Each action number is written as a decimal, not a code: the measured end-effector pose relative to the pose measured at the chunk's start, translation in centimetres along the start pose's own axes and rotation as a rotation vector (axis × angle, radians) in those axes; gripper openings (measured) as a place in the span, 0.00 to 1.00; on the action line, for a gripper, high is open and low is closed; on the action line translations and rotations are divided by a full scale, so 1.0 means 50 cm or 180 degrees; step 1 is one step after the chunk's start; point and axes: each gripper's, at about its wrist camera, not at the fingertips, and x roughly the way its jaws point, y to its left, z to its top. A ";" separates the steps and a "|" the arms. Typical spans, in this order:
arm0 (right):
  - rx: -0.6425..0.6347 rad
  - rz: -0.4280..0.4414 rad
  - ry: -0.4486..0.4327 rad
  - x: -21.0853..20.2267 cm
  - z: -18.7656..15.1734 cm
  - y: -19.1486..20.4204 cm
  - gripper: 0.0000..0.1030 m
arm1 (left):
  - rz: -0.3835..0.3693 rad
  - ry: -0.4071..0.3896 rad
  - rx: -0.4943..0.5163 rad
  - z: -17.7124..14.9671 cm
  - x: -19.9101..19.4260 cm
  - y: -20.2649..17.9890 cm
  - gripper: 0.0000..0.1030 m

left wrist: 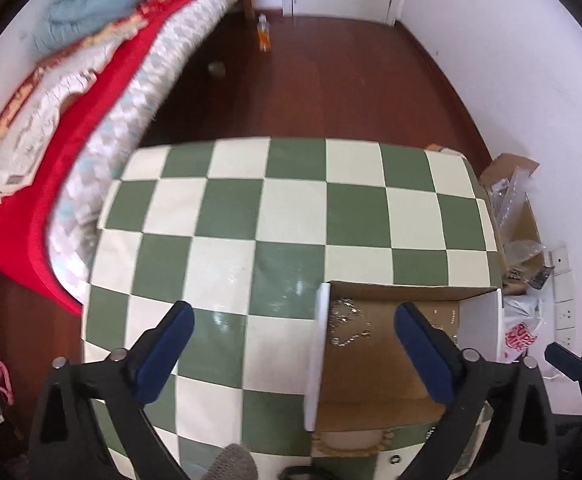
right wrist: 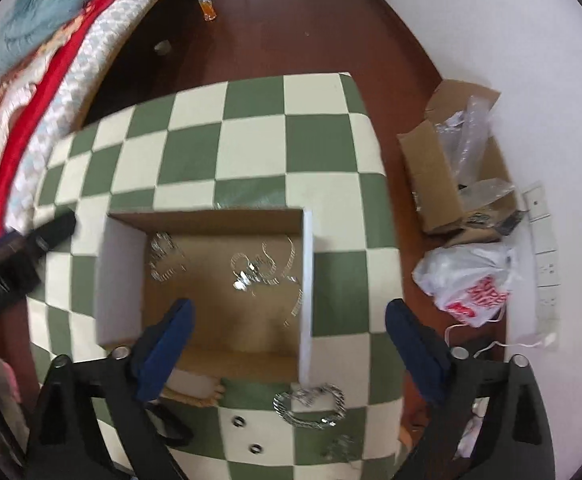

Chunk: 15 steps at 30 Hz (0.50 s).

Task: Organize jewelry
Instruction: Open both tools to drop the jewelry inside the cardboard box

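An open cardboard box (right wrist: 227,320) with white side walls sits on the green-and-white checkered table (right wrist: 251,140). Silver chains (right wrist: 267,268) and another silver piece (right wrist: 165,258) lie inside it. A silver bracelet (right wrist: 311,406) and two small rings (right wrist: 238,421) lie on the table in front of the box. My right gripper (right wrist: 287,348) is open and empty, above the box's front edge. My left gripper (left wrist: 291,352) is open and empty, straddling the box's left wall (left wrist: 317,356); silver chains (left wrist: 347,324) show inside.
A bed with a red blanket (left wrist: 51,160) lies to the left. On the dark wood floor stand an orange bottle (right wrist: 208,6), an open cardboard carton with plastic wrap (right wrist: 451,160) and a white plastic bag (right wrist: 471,284) by the right wall.
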 end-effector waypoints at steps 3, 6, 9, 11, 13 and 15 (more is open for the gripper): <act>-0.0051 -0.0055 -0.0054 -0.004 -0.033 0.005 0.99 | 0.0093 -0.0165 0.0009 -0.023 -0.013 0.011 1.00; -0.0109 -0.0190 -0.0198 -0.015 -0.067 0.011 1.00 | 0.0198 -0.0258 0.0049 -0.053 -0.024 0.018 1.00; -0.0101 -0.0214 -0.0318 -0.031 -0.096 0.015 1.00 | 0.0225 -0.0306 0.0053 -0.087 -0.039 0.027 1.00; -0.0089 -0.0232 -0.0431 -0.049 -0.119 0.018 1.00 | 0.0202 -0.0336 0.0055 -0.110 -0.052 0.028 1.00; -0.0086 -0.0252 -0.0508 -0.066 -0.137 0.020 1.00 | 0.0194 -0.0380 0.0056 -0.132 -0.070 0.031 1.00; -0.0065 -0.0256 -0.0609 -0.087 -0.155 0.020 1.00 | 0.0193 -0.0446 0.0055 -0.154 -0.093 0.035 1.00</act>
